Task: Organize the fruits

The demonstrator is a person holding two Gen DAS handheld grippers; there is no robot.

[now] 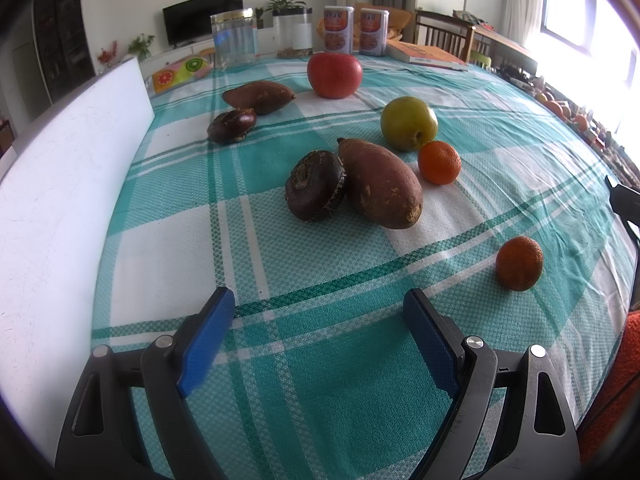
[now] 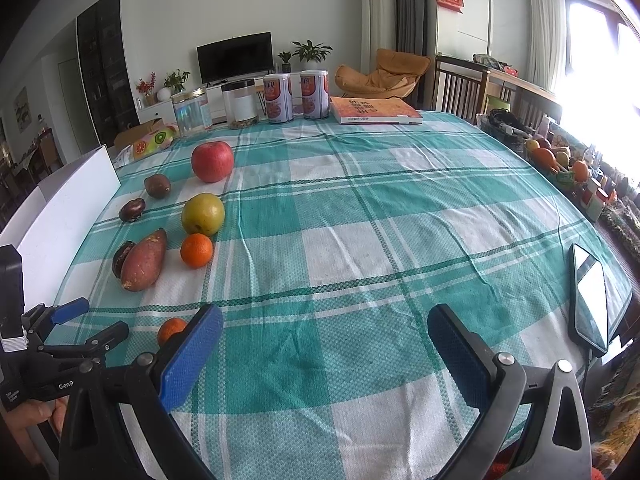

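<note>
On the teal checked tablecloth [image 1: 280,264] lie a red apple [image 1: 334,75], a green-yellow fruit [image 1: 409,123], two small oranges [image 1: 439,162] [image 1: 519,263], two sweet potatoes [image 1: 380,188] [image 1: 259,97] and two dark round bulbs [image 1: 316,186] [image 1: 232,126]. My left gripper [image 1: 320,304] is open above bare cloth, short of the nearer bulb and sweet potato. My right gripper [image 2: 326,316] is open too, over bare cloth right of the fruit. In the right wrist view the left gripper [image 2: 96,320] sits at the lower left, beside the near orange [image 2: 172,330]; the red apple [image 2: 212,161] lies farther back.
A white board [image 1: 60,184] stands along the table's left edge. At the far edge are jars [image 2: 192,114], two cans [image 2: 279,98] and a book [image 2: 374,111]. A phone [image 2: 590,300] lies near the right edge. A basket of fruit [image 2: 556,160] sits beyond the table's right side.
</note>
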